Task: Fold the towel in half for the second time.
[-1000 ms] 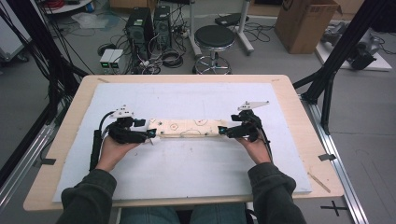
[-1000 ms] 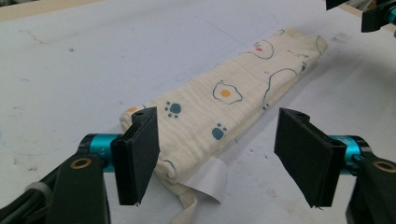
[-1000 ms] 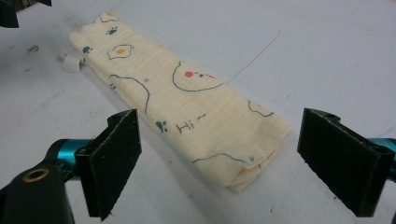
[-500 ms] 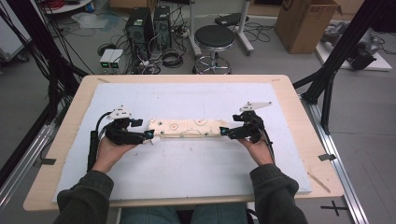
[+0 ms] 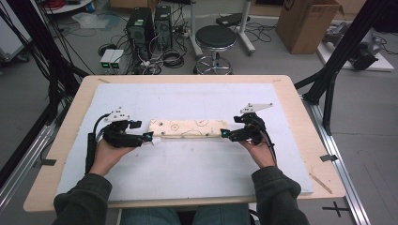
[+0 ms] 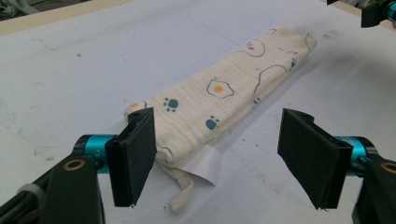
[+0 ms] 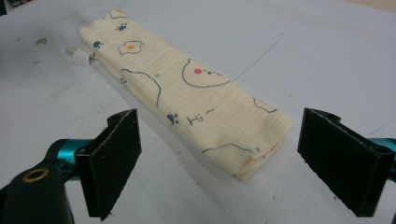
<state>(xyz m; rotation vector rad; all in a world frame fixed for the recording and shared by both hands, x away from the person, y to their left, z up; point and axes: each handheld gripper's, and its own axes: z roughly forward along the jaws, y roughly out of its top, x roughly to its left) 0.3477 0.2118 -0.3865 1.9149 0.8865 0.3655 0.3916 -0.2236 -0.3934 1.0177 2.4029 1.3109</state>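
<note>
A: Looking down, where's the folded cloth?

B: Mid-frame, long axis running left to right. My left gripper and right gripper sit at opposite ends, equally near, jaws wide apart, holding nothing.

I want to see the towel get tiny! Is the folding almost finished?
Partly. The towel already lies folded into a long narrow strip on the white mat. Now the left claw and right claw sit open at its two ends, gripping nothing. Probably left: folding it shorter.
</note>
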